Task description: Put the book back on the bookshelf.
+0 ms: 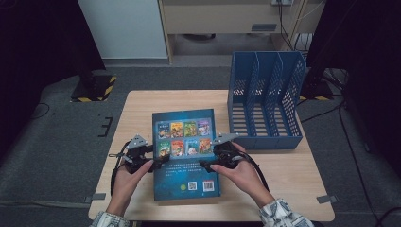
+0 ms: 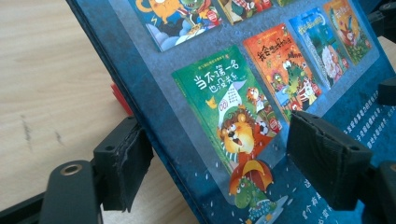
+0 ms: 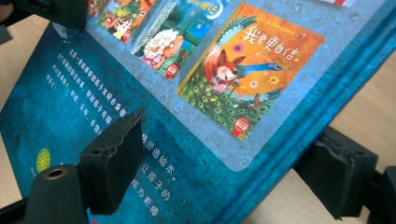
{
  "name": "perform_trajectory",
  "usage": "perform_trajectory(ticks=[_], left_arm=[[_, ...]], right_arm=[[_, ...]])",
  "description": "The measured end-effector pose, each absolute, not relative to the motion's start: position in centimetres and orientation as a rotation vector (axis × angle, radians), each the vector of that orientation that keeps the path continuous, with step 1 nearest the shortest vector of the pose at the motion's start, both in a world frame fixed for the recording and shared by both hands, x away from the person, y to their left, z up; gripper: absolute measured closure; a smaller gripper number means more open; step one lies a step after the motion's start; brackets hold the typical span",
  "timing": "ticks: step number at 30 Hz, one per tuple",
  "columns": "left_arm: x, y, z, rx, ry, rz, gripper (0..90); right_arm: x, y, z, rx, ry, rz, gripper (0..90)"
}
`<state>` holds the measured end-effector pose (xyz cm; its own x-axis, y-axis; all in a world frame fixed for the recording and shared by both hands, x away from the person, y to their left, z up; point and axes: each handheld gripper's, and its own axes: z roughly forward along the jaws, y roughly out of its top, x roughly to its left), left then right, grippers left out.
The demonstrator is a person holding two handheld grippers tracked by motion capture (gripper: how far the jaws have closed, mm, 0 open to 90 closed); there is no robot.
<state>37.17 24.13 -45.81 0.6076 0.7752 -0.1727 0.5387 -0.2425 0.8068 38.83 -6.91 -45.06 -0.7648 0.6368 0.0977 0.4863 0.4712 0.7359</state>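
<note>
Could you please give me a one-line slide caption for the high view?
Two hand-held grippers flank a blue picture book beside a blue file rack.

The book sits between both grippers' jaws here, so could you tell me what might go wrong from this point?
1. The left gripper and right gripper catch the book only at its side edges; if the pads bite unevenly, it could tilt or slip.
2. A thin edge grip may let the cover or pages sag open.
3. The blue file rack stands close on the right, so a swinging corner could knock it.
</note>
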Motion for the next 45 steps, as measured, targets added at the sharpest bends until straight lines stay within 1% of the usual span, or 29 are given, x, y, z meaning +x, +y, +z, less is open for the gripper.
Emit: perform_trajectory(ticks=[6,11,25,29,35,38,45], left_arm=[[38.1,24.0,-43.8,1.958,1.046,0.35,24.9],[39.0,23.8,-42.4,1.993,1.026,0.393,29.6],[39.9,24.1,-42.4,1.994,1.032,0.37,30.5],[39.8,24.1,-42.3,1.979,1.018,0.399,30.6],[40.1,24.3,-42.3,1.981,1.021,0.394,30.6],[40.2,24.1,-41.4,2.043,0.999,0.423,30.7],[41.0,24.1,-40.5,2.036,0.99,0.44,32.7]], right_arm=[[39.9,-6.9,-43.4,0.981,2.486,1.187,23.5],[40.6,-6.9,-42.9,0.989,2.471,1.171,24.9],[41.3,-6.6,-42.7,0.985,2.48,1.159,25.1],[41.4,-6.5,-42.5,0.985,2.47,1.155,25.0],[41.8,-6.1,-42.3,0.991,2.46,1.148,24.6],[42.0,-5.9,-42.1,0.991,2.449,1.137,24.2],[42.6,-5.6,-41.2,0.983,2.411,1.14,25.0]])
